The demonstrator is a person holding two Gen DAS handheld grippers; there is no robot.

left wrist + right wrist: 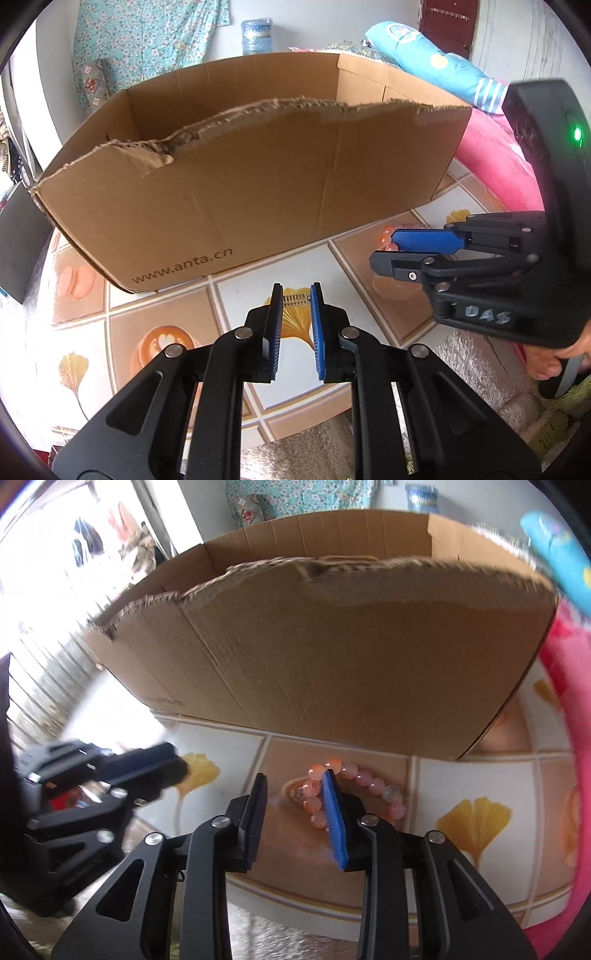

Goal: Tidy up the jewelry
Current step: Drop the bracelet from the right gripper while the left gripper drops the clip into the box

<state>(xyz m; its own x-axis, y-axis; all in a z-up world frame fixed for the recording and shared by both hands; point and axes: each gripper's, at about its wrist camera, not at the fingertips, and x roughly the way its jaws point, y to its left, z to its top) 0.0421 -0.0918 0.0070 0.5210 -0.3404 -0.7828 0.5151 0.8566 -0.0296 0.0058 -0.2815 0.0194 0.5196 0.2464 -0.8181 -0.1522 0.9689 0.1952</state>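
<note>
2 tongs sit ajar and empty: my left gripper (296, 291) frames the gold clasp (295, 298), my right gripper (295, 781) should straddle the bead bracelet (354, 786) squarely before closing

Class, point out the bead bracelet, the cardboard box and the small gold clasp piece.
bead bracelet (371, 782): right wrist view, on a pink bead.
cardboard box (236, 192): left wrist view, on its front wall.
gold clasp piece (295, 298): left wrist view, on its ribbed middle.

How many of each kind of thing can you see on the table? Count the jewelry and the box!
Pink bead bracelet: 1
Small gold hair comb: 1
Torn cardboard box: 1
Total: 3
</note>
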